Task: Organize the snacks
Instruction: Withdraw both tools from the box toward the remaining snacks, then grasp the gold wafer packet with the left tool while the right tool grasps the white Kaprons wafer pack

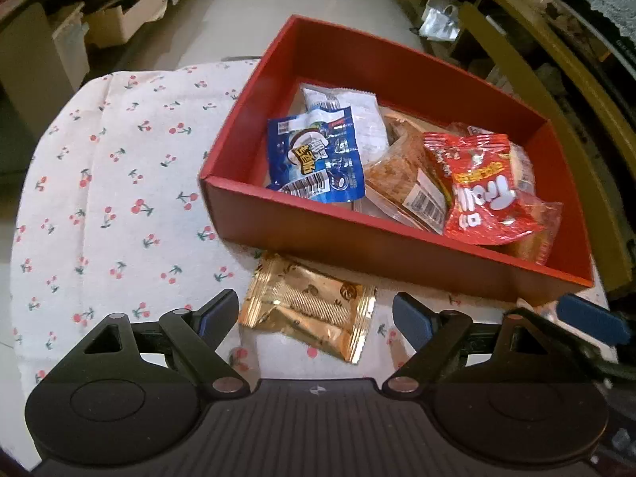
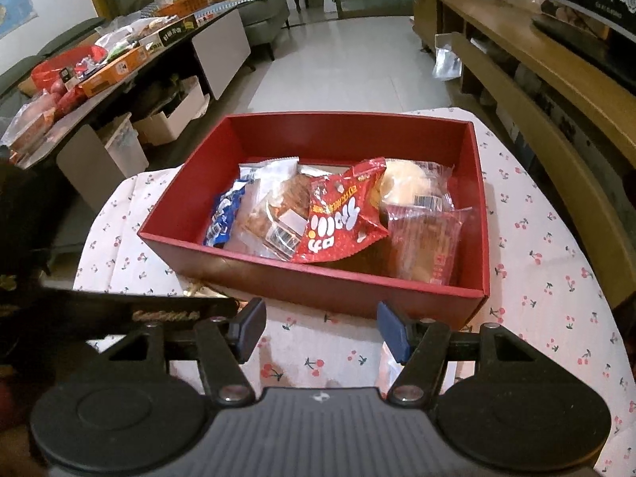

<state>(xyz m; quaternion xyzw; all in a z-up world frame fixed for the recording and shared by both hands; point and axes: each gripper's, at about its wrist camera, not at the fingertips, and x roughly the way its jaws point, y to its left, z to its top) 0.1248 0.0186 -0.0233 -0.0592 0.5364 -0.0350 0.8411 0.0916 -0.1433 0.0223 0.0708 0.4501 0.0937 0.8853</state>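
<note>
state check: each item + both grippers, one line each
red box: open, holds several snacks
gold packet: sealed, on the cloth outside the box
red snack bag: sealed, in the box
left hand-held gripper: open, around gold packet
right hand-held gripper: open, empty

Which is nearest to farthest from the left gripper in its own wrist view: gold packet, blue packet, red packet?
From the left gripper:
1. gold packet, on the cloth between the open fingers, outside the red box.
2. blue packet, in the box, left side.
3. red packet, in the box, right side. 2 and 3 are close.
</note>
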